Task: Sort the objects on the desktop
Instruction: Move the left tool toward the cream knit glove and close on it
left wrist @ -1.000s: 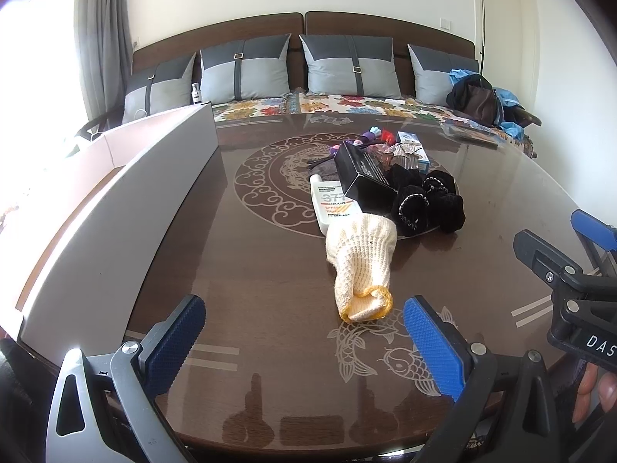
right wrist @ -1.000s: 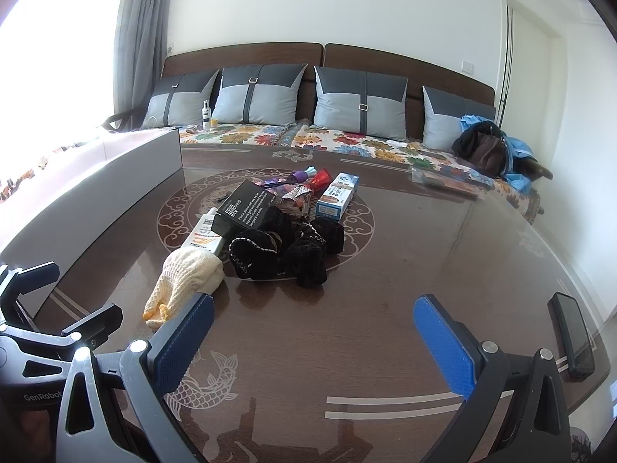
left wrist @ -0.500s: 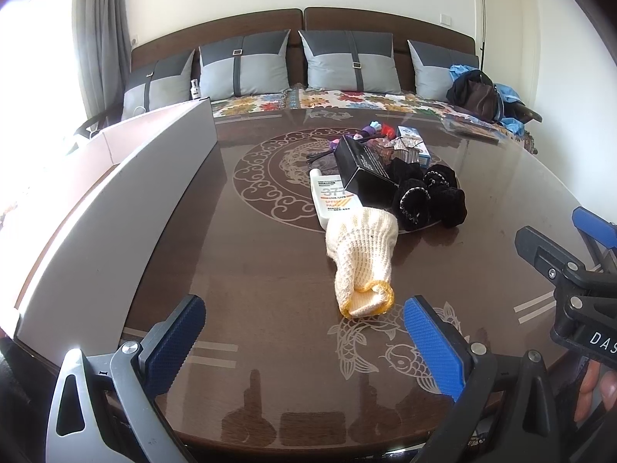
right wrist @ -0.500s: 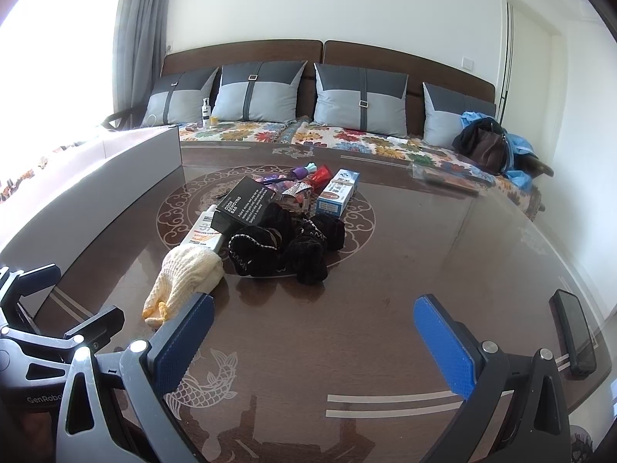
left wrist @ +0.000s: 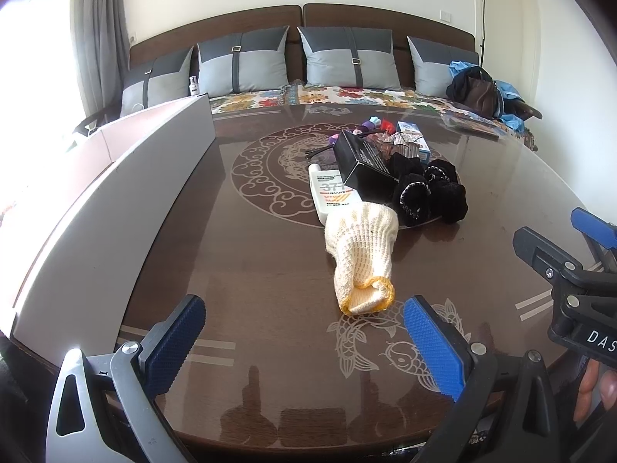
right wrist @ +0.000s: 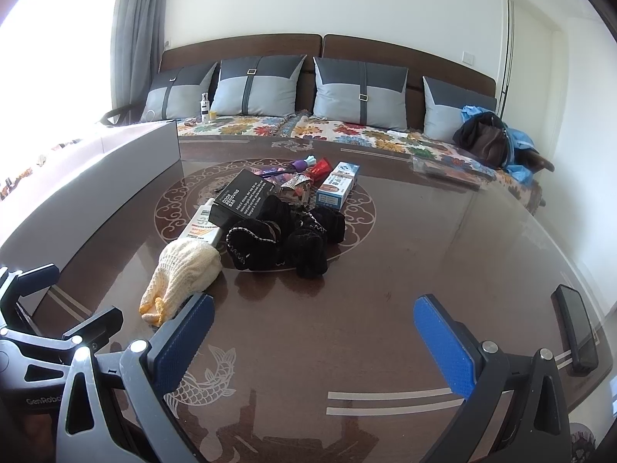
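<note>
Both jaws wide open, empty; left gripper (left wrist: 304,332) nearing cream knitted cotton glove (left wrist: 360,254) risks dragging white sunscreen tube (left wrist: 331,195) beneath it

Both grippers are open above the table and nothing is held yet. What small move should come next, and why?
Probably ease the left gripper forward and down to the cream knit glove. Its yellow-edged cuff lies just ahead between the open fingers, nearer than the rest of the pile, with only its far end against the white tube. The right gripper has bare table ahead.
</note>
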`<state>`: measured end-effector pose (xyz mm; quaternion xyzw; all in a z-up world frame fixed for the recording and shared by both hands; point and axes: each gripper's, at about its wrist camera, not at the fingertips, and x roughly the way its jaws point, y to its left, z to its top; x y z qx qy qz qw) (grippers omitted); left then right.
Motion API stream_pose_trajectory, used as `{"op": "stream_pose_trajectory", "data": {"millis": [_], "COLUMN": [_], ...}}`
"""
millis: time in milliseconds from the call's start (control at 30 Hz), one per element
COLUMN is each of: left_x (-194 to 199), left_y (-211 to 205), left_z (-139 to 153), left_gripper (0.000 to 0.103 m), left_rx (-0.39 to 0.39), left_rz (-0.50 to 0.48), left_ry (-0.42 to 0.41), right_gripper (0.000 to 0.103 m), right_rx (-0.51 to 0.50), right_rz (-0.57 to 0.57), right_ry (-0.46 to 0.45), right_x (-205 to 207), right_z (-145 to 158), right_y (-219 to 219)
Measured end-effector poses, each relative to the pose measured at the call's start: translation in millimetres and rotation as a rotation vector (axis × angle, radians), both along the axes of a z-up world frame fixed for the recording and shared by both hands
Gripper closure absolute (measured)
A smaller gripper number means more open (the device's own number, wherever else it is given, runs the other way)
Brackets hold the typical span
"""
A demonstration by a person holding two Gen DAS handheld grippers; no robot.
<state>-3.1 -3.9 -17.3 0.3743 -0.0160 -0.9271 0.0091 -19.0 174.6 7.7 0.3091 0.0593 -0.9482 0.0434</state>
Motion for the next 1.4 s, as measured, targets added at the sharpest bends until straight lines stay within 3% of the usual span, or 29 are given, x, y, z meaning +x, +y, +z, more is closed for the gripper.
{"op": "stream_pose_trajectory", "data": {"millis": [867, 1400], "left_x": [-6, -13], "left_y": [3, 5], "left_z": [-13, -38], "left_gripper": [0.0, 0.0], "left_rx": [-0.02, -0.061], "left_rz": [-0.003, -0.004], "left_ry": [-0.054, -0.163], "right_gripper": [0.0, 0.0], "right_rx": [0.0, -0.014], "right_rz": [-0.019, -0.046], "right_ry": [-0.085, -0.217], "right_x": [-11, -26], "right_z": [-12, -37], "right_y": [3, 10]}}
